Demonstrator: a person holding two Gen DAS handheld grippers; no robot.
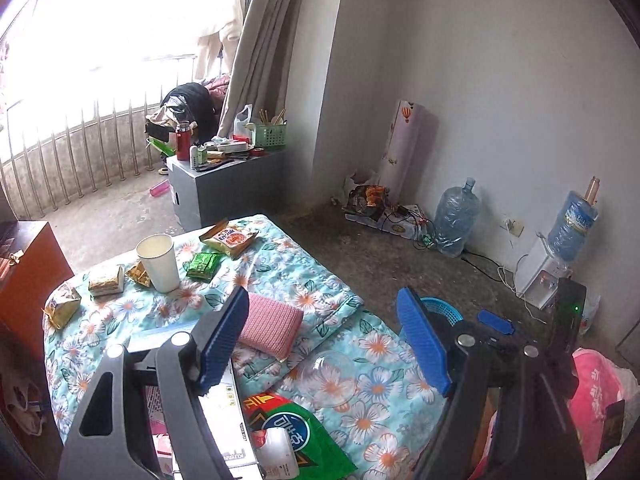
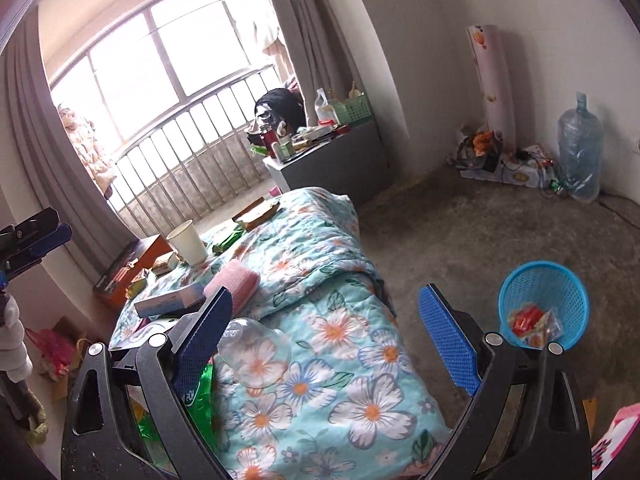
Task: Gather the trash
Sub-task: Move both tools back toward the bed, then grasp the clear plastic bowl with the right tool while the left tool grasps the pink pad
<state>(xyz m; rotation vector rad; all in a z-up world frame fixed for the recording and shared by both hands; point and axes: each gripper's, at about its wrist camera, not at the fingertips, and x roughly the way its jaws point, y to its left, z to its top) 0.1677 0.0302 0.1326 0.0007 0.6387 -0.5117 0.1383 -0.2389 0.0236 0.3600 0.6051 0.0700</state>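
On the floral quilt (image 1: 280, 256) covering the bed, light crinkly snack wrappers lie around a white paper cup (image 1: 158, 262) toward the far end; each is best pinched at a raised edge, the cup at its thin, crushable rim. Left tongs (image 1: 322, 344) and right tongs (image 2: 332, 340) stand wide apart, holding nothing. Beside the bed on bare concrete floor (image 2: 460, 232), a blue mesh bin (image 2: 544, 300) holds some wrappers.
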